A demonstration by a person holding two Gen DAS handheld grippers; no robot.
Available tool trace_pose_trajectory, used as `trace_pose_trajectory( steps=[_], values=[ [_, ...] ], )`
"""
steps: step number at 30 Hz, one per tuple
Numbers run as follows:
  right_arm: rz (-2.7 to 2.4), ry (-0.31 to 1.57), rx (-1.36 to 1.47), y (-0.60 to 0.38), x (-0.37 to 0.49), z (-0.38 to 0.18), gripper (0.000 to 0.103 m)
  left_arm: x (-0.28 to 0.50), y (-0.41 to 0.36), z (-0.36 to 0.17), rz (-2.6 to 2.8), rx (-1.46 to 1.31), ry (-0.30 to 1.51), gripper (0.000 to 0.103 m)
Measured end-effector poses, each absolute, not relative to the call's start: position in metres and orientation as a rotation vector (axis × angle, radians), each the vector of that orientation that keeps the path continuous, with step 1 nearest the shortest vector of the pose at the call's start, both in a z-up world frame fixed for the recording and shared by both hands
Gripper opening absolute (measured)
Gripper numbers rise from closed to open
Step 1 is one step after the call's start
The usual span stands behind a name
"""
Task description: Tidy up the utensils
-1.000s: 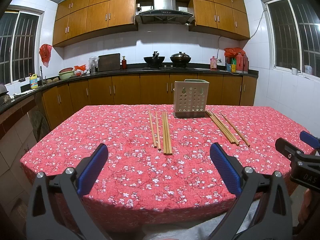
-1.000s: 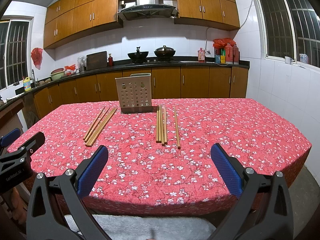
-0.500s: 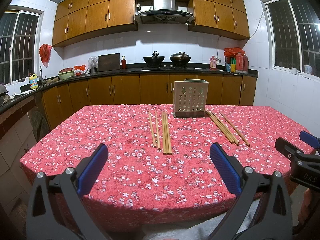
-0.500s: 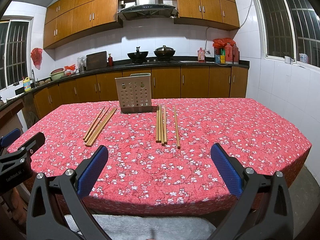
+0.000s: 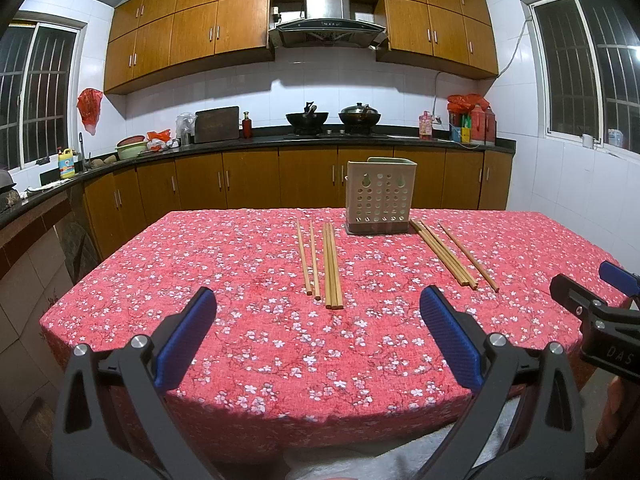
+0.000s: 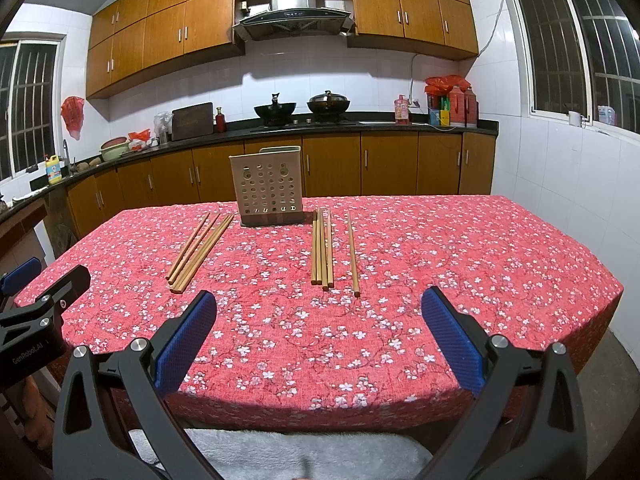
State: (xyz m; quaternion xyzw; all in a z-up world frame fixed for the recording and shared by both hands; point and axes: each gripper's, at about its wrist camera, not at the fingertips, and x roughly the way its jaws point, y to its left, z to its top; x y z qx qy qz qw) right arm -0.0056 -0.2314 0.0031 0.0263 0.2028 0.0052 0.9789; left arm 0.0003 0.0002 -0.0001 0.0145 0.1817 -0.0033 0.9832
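While both grippers hover at the near edge of the desk [image 5: 240,360], the left gripper [image 5: 318,336] and right gripper [image 6: 320,336] have their fingers spread wide, holding nothing. Two groups of chopsticks, left chopsticks [image 5: 324,264] and right chopsticks [image 6: 324,248], lie flat either side of the perforated holder [image 5: 380,198]

"GenRobot.AI" on left tongs [image 6: 24,350]

Wooden chopsticks [image 5: 332,264] lie on matt floral cloth [image 5: 280,340].
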Motion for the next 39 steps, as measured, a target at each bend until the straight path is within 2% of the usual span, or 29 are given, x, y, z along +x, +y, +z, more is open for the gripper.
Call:
trace_pose_trajectory(
  steps=[39],
  values=[
    [0.007, 0.437, 0.058, -0.2341, 0.0024, -0.0004, 0.101, 0.007, 0.0023, -0.0058, 0.002, 0.025, 0.393, 0.099]
  ],
)
